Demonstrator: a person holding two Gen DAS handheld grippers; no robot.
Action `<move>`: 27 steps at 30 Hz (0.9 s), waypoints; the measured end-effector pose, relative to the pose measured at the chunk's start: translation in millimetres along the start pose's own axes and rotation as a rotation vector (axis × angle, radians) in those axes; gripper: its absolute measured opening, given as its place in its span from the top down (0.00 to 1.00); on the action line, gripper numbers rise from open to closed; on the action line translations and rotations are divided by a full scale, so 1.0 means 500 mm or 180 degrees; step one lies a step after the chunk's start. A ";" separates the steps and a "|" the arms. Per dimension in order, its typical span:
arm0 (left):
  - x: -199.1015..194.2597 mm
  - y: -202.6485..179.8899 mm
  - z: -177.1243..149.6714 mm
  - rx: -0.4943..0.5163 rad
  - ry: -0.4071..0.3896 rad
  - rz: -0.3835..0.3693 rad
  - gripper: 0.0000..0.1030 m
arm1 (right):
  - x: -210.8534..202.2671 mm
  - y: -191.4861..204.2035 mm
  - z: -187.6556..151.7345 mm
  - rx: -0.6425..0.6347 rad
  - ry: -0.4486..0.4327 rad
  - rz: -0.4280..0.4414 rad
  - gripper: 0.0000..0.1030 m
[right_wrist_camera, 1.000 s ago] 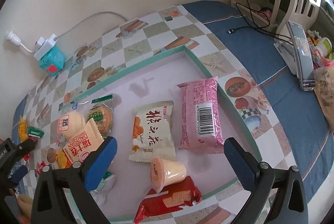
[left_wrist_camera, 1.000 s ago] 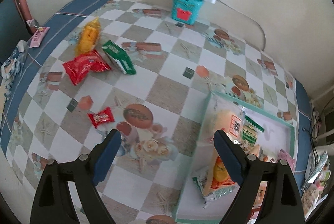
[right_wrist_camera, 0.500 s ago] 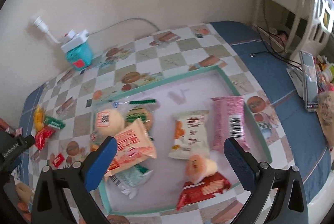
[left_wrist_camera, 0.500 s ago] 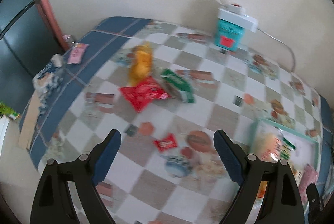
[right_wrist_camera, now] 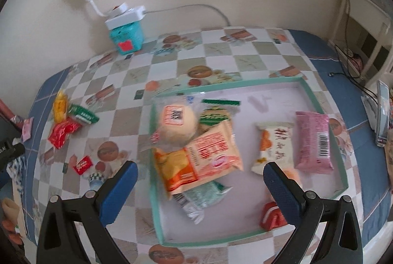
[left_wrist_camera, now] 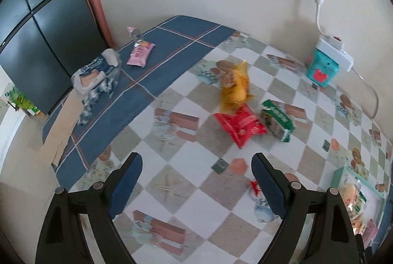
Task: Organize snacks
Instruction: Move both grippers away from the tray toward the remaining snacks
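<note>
A teal-rimmed tray (right_wrist_camera: 319, 101) on the checkered table holds several snack packs, among them an orange pack (right_wrist_camera: 203, 160), a bun (right_wrist_camera: 176, 124) and a pink pack (right_wrist_camera: 312, 141). My right gripper (right_wrist_camera: 200, 180) is open and empty above the tray's near side. Loose on the table to the left lie a yellow pack (left_wrist_camera: 233, 89), a red pack (left_wrist_camera: 240, 126), a green pack (left_wrist_camera: 277, 120) and a small red candy (left_wrist_camera: 255, 187). My left gripper (left_wrist_camera: 196, 180) is open and empty above the table, short of these packs. The tray's corner (left_wrist_camera: 339, 175) shows at the far right.
A teal box (left_wrist_camera: 321, 69) with a white power strip (left_wrist_camera: 334, 52) on it stands against the wall. A pink pack (left_wrist_camera: 140, 53) and a blue-white bag (left_wrist_camera: 98, 74) lie on the blue cloth border. A dark cabinet (left_wrist_camera: 36, 30) stands left. A phone (right_wrist_camera: 383, 114) lies right.
Both grippers have risen and pulled back. The left view has swung left, from the tray toward the loose packs. The right view now takes in the whole tray and the table's left side.
</note>
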State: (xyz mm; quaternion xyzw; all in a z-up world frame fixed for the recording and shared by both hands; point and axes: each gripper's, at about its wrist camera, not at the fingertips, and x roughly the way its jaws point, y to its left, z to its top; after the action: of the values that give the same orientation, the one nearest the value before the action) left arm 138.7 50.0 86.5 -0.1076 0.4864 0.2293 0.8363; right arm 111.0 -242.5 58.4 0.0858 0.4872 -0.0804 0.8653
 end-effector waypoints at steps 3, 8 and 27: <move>0.006 0.016 0.001 0.0038 0.0024 0.0060 0.12 | 0.002 0.027 -0.006 -0.0080 0.0012 0.0023 0.00; 0.019 0.045 0.003 0.0045 0.0076 0.0084 0.12 | 0.007 0.078 -0.016 -0.0224 0.0044 0.0085 0.00; 0.158 0.086 -0.023 -0.0098 0.0686 -0.0061 0.12 | 0.054 0.236 -0.070 -0.0765 0.0099 0.0385 0.00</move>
State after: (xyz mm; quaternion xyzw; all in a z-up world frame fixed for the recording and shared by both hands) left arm 142.5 104.9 14.5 -0.1491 0.5689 0.2158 0.7795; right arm 121.8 -121.2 25.8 0.0119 0.5006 0.0322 0.8650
